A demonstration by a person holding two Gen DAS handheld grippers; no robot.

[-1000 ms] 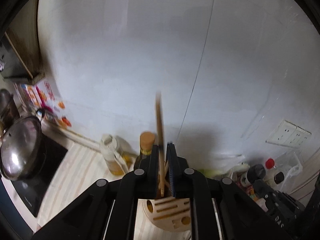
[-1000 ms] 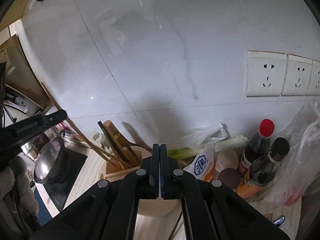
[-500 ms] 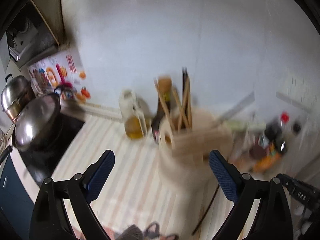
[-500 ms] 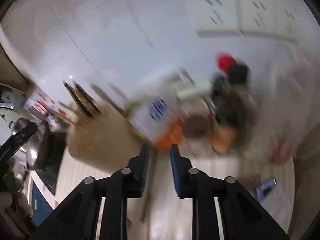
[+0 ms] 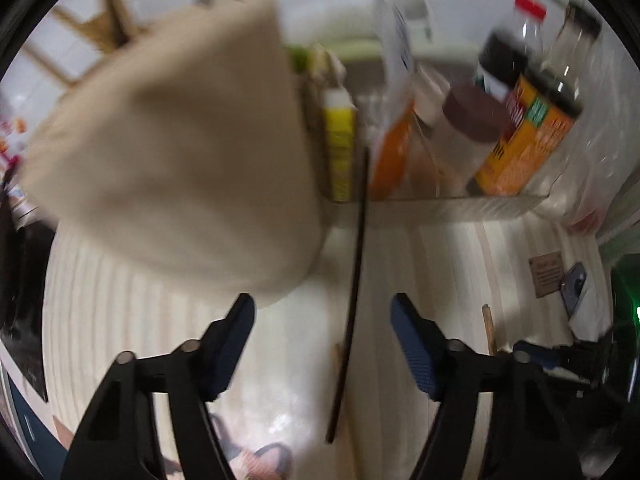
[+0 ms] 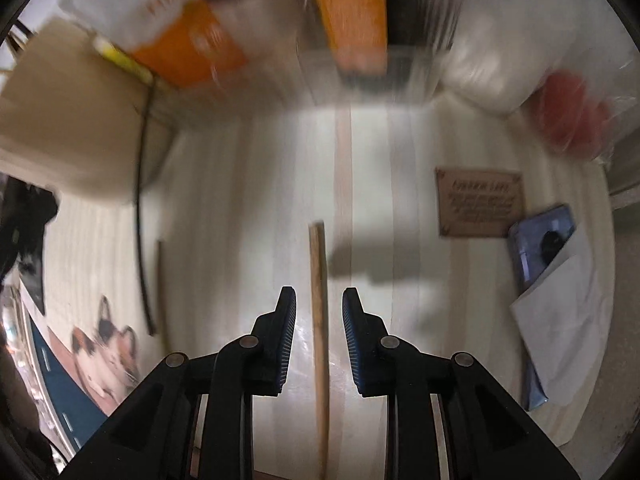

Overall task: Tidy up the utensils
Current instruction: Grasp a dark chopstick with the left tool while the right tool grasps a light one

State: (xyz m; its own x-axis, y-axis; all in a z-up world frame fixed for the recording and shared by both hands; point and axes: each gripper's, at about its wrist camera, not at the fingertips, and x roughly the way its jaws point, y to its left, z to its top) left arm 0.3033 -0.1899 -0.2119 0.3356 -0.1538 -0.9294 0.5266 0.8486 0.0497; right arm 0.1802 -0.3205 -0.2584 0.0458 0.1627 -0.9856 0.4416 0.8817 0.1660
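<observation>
My left gripper (image 5: 322,312) is open above the pale wood counter, with a thin dark chopstick (image 5: 352,280) lying between its jaws. The round beige utensil holder (image 5: 180,152) looms at upper left with wooden sticks (image 5: 108,12) in it. My right gripper (image 6: 319,308) is open and straddles a wooden chopstick (image 6: 319,300) lying flat on the counter; whether the pads touch it I cannot tell. The dark chopstick (image 6: 140,220) and the holder (image 6: 68,120) show at the left of the right wrist view. Both views are blurred.
A clear tray (image 5: 440,196) holds sauce bottles (image 5: 528,120) and packets behind the holder. A brown card (image 6: 480,204), a blue phone (image 6: 540,240) and white paper (image 6: 568,320) lie at right. A cat-print mat (image 6: 104,356) lies at the counter's left edge.
My left gripper let go of the wooden stick into the holder, opened and dropped low over the dark chopstick. My right gripper opened and swung down over the wooden chopstick.
</observation>
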